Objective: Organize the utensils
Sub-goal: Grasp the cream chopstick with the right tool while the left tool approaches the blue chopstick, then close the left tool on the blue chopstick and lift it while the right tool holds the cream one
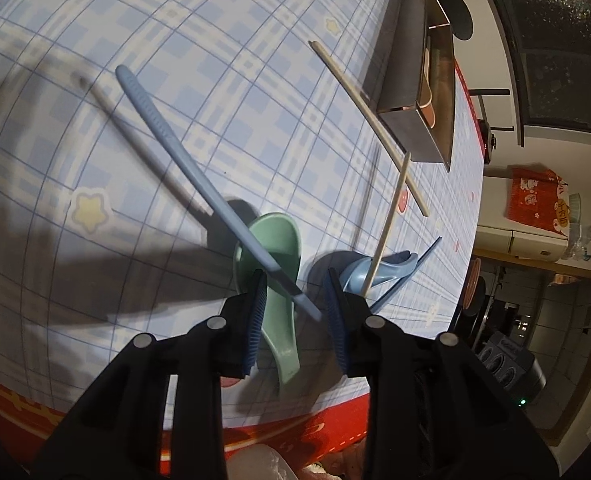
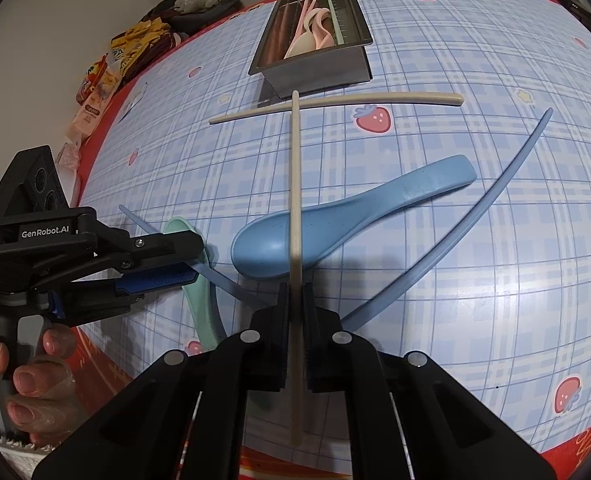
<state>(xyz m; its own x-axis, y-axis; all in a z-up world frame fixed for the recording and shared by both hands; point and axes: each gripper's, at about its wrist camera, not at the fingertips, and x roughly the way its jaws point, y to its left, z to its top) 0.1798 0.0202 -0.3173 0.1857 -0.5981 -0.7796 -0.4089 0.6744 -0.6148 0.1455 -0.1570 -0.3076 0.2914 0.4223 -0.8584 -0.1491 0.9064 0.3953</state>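
My left gripper (image 1: 295, 292) is open over a green spoon (image 1: 271, 264) on the table. A blue chopstick (image 1: 183, 156) slants between its fingers, touching neither pad clearly. My right gripper (image 2: 294, 300) is shut on a beige chopstick (image 2: 295, 184) that points forward over a blue spoon (image 2: 335, 216). A second beige chopstick (image 2: 335, 104) lies crosswise in front of the metal utensil tray (image 2: 315, 68). A second blue chopstick (image 2: 455, 232) lies right of the blue spoon. The left gripper shows in the right wrist view (image 2: 155, 260).
The tray holds pink spoons (image 2: 315, 28) and a green chopstick (image 2: 333, 20). The plaid tablecloth (image 1: 175, 40) has a red border near me. Snack packets (image 2: 107, 72) sit at the far left table edge. Kitchen furniture (image 1: 535, 240) stands beyond the table.
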